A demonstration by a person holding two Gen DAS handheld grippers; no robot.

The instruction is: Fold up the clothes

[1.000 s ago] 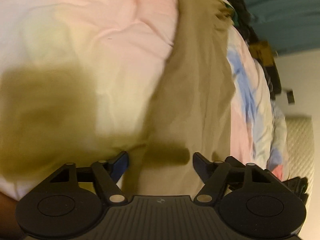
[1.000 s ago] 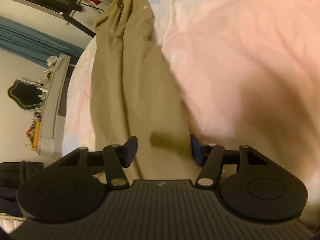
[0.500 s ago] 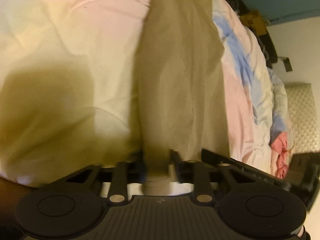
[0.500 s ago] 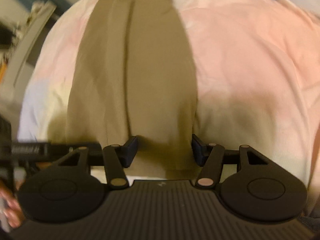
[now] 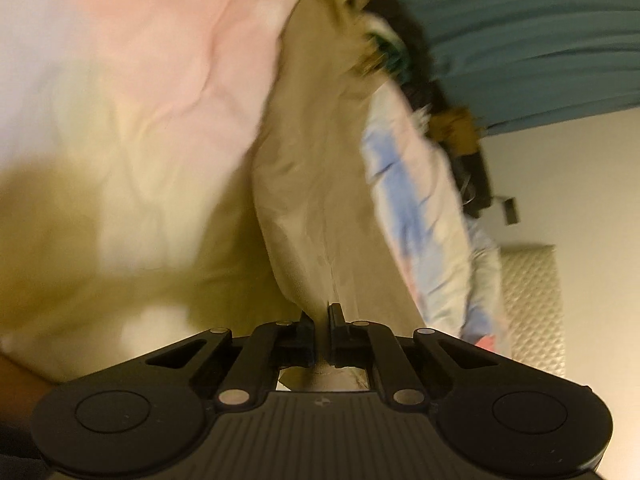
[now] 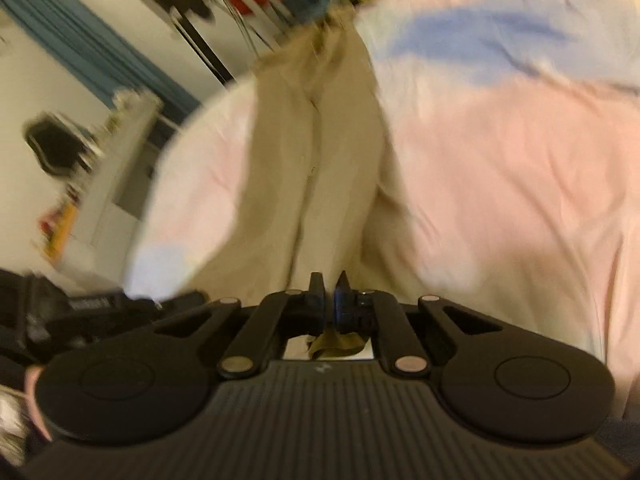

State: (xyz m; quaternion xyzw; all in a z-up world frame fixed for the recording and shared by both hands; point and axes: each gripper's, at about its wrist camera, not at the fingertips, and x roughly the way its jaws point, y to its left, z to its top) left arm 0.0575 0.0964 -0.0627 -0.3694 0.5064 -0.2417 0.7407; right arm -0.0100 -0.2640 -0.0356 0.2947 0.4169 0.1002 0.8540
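A long tan garment (image 5: 320,168) lies stretched away from me over a pastel pink, yellow and blue bedspread (image 5: 160,80). My left gripper (image 5: 321,316) is shut on its near edge, and the cloth bunches between the pads. In the right wrist view the same tan garment (image 6: 320,152) runs away up the bed, and my right gripper (image 6: 330,286) is shut on its near end. A bit of tan cloth shows behind the jaws. Both views are blurred by motion.
A pile of dark and mixed clothes (image 5: 404,52) lies at the far end of the bed below a teal curtain (image 5: 520,32). A quilted headboard (image 5: 532,304) stands at right. A white shelf unit (image 6: 104,168) stands beside the bed, and my left gripper (image 6: 92,304) shows nearby.
Both grippers have closed on the near edge of the tan garment, which they only straddled open a second ago. The cloth now rises bunched from the bed.
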